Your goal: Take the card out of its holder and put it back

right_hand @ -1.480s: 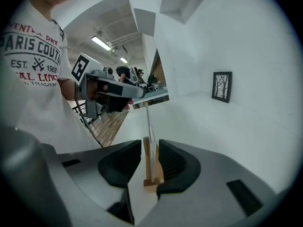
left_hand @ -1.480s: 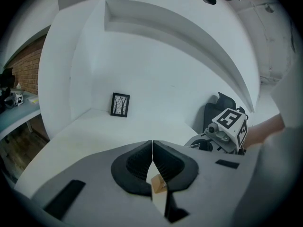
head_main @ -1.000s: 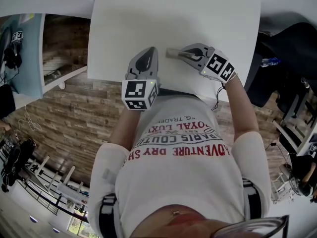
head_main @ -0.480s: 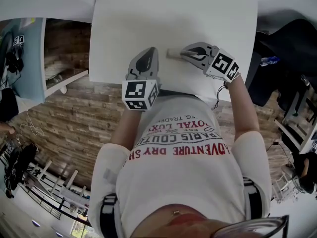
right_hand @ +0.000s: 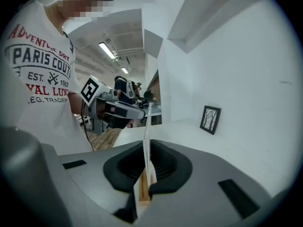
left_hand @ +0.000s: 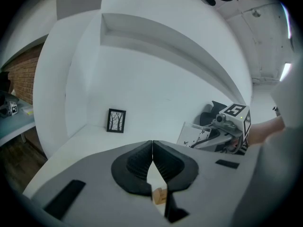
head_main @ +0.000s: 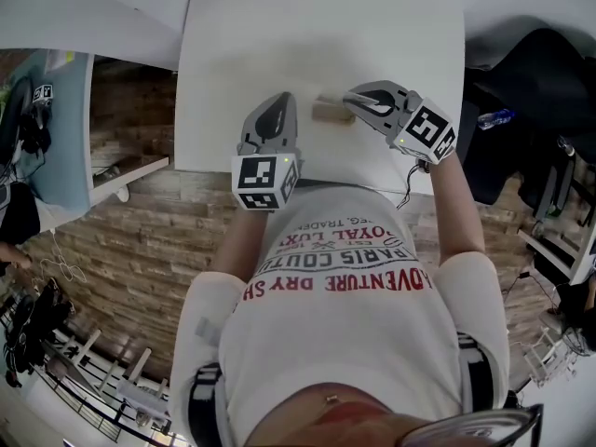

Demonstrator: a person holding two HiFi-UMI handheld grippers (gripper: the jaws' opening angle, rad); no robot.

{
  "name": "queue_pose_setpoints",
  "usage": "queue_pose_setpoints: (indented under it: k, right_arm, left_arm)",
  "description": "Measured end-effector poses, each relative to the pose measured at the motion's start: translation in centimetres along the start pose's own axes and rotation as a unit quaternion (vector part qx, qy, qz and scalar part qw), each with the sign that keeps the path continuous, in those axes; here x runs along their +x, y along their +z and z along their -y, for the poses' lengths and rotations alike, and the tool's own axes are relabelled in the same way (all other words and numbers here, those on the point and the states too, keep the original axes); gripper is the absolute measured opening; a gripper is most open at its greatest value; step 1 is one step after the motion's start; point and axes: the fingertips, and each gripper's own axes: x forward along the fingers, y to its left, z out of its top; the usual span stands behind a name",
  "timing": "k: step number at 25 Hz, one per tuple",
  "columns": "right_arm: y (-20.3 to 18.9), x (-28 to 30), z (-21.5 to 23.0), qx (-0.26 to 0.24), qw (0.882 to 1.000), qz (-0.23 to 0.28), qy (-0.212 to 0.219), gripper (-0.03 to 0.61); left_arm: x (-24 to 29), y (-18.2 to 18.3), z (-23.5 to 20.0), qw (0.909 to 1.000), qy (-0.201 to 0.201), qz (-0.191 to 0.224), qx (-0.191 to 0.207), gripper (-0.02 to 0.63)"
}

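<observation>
**A:** R side, what's it doing?

**B:** R hand-held gripper (right_hand: 147, 148) is clenched on the card (right_hand: 146, 126). The card is upright and edge-on betw. the jaws. The wooden holder (right_hand: 143, 192) sits right under the jaws, at the card's lower edge. Can't tell if the card is seated in the slot.

**A:** And L?

**B:** L hand-held gripper (left_hand: 152, 148) has its jaws pressed together w/ nothing betw. them. The holder is just below and past its tips, betw. the two grippers. The tips are near each other, not touching.

**A:** Surface?

**B:** White worktop (head_main: 279, 26), plain and matte, under both grippers. Both work near its front edge, close to the person's T-shirt (head_main: 345, 296).

**A:** Room?

**B:** Ahead of the L gripper, at the far end of the worktop, a small black-framed picture (left_hand: 116, 121) of bare trees stands against a white wall (left_hand: 156, 79). A white ledge (left_hand: 165, 37) runs along the wall above it. Wood-plank floor (head_main: 121, 240) lies below and out to the L gripper's side. On the R gripper's outer side there's dark furniture w/ a bottle (head_main: 499, 116). Behind the L gripper, as seen from the R one, there are ceiling strip lights (right_hand: 108, 51).
</observation>
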Motion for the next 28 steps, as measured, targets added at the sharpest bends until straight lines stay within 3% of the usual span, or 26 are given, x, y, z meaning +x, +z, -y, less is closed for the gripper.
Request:
queue_pose_setpoints:
  k: [5,9,12,17,22,28]
  right_arm:
    - [1.9,-2.0,-0.4,0.011,0.994,0.048,-0.1,0.035]
    - [2.5,-3.5,0.1,0.033,0.977,0.067,-0.199,0.035]
    - [2.4,-4.9,0.7,0.064,0.955,0.075,-0.278,0.035]
    - [1.2,-7.6,1.8,0.13,0.908,0.085,-0.389,0.035]
    - [-0.4,-8.8,2.0,0.155,0.877,0.068,-0.449,0.035]
    - [-1.3,-8.6,1.6,0.169,0.867,0.067,-0.463,0.035]
  left_arm:
    - [-0.7,2.0,1.7,0.9991,-0.033,0.018,0.019,0.025]
    - [-0.4,3.4,2.3,0.9978,-0.046,0.031,0.036,0.025]
    - [-0.5,4.2,3.0,0.996,-0.06,0.052,0.042,0.025]
    - [-0.1,4.3,4.0,0.994,-0.079,0.062,0.044,0.025]
    - [0.1,3.6,4.3,0.9937,-0.084,0.045,0.06,0.025]
    - [0.1,3.8,4.7,0.993,-0.086,0.045,0.067,0.025]
